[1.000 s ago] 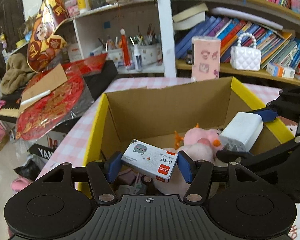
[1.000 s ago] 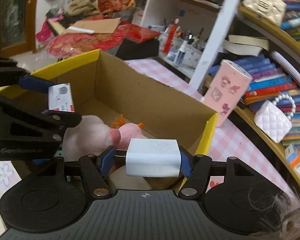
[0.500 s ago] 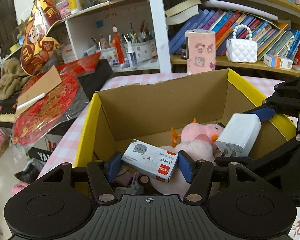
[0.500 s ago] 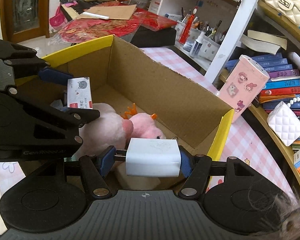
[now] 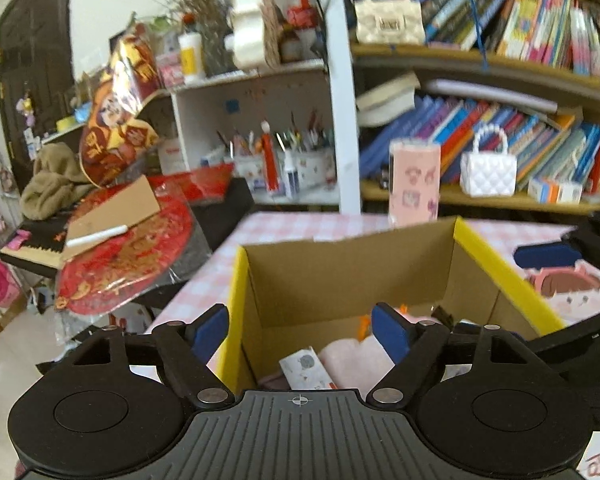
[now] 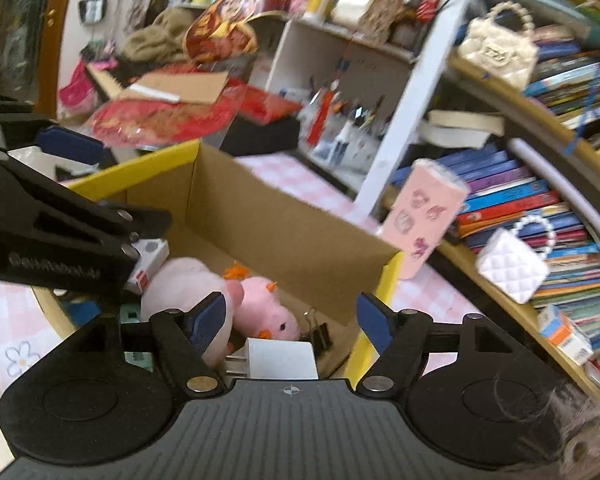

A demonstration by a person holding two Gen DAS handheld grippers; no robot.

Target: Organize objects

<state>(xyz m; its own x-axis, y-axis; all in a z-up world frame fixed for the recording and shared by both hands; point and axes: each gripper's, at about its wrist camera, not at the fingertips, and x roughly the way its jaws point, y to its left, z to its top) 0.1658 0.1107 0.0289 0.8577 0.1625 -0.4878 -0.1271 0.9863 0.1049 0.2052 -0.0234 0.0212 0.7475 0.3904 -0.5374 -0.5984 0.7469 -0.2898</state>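
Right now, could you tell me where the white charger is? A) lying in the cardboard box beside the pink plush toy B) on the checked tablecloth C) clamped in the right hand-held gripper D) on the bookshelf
A: the white charger lies in the cardboard box next to the pink plush toy, below the open right hand-held gripper.

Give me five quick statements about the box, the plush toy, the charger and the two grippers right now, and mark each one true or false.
1. The white charger lies inside the cardboard box. True.
2. The right gripper is clamped on the charger. False: its jaws have just been opening and stand apart, with the charger lying below them.
3. A pink plush toy is in the box. True.
4. The left gripper grips the small staples box. False: its jaws have just been opening and the staples box lies in the cardboard box.
5. The cardboard box is empty. False: several things lie in it.
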